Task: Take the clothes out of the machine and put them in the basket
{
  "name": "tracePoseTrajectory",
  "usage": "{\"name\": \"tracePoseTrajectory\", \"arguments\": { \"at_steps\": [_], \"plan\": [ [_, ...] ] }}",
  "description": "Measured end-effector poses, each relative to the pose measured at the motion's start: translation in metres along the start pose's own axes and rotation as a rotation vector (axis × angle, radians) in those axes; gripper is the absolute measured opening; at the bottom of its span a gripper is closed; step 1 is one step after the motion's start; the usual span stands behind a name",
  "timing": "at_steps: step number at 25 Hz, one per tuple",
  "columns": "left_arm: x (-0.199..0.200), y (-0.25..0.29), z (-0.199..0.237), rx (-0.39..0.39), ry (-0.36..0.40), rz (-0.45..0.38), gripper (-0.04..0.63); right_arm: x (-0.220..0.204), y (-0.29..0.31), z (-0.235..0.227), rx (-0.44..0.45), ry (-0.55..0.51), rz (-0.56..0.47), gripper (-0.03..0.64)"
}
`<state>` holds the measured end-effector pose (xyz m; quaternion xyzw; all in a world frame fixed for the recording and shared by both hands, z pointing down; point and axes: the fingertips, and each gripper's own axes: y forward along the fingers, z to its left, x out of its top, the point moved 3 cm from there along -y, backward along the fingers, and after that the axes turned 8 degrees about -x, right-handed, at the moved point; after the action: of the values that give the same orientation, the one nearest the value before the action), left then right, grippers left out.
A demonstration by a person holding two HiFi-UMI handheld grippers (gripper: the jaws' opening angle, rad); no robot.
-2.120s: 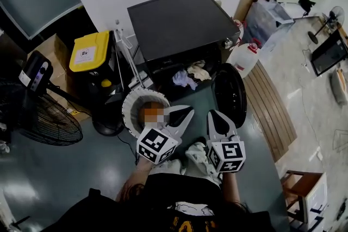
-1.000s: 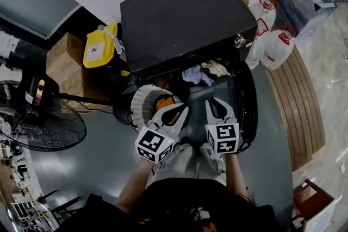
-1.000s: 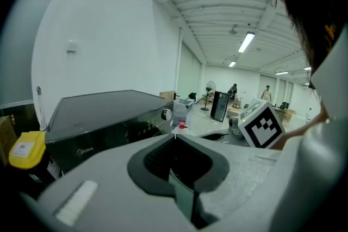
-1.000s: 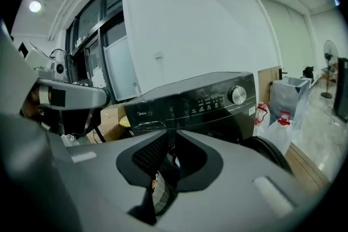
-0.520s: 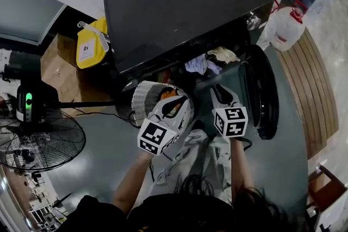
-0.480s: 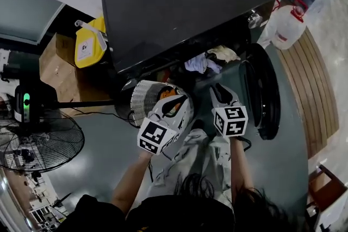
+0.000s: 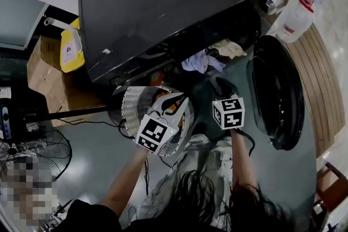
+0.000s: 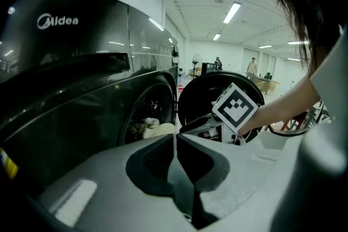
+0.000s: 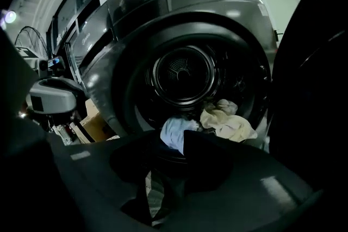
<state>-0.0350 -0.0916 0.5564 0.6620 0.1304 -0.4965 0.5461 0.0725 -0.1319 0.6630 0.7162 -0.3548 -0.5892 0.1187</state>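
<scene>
Clothes: a crumpled pale-blue garment (image 9: 174,132) and a cream one (image 9: 228,119) lie at the drum lip of the dark grey front-loading washing machine (image 7: 179,2). They are probably light, limp and easy to grip, best pinched at a raised fold. The right gripper (image 9: 171,144) has jaws just opening, with nothing between them. The left gripper (image 8: 175,141) has jaws together and empty, near the white ribbed round basket (image 7: 130,108). The round dark door (image 7: 274,95) stands open over a smooth grey floor (image 7: 92,149).
</scene>
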Motion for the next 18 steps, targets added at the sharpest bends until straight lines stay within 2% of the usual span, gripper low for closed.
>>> {"name": "tracePoseTrajectory", "arguments": {
  "at_steps": [7, 11, 14, 18],
  "plan": [
    [-0.050, 0.018, 0.026, 0.013, -0.003, 0.043, 0.021, -0.031, 0.086, -0.005, 0.029, -0.026, 0.007, 0.207],
    [-0.068, 0.026, 0.034, 0.007, -0.010, 0.061, 0.023, -0.041, 0.131, -0.007, 0.055, -0.033, 0.031, 0.283],
    [-0.081, 0.030, 0.040, 0.004, -0.012, 0.075, 0.023, -0.046, 0.158, -0.004, 0.065, -0.079, 0.057, 0.332],
    [-0.086, 0.030, 0.052, 0.015, -0.005, 0.083, 0.023, -0.053, 0.186, -0.003, 0.075, -0.107, 0.087, 0.369]
  ]
}}
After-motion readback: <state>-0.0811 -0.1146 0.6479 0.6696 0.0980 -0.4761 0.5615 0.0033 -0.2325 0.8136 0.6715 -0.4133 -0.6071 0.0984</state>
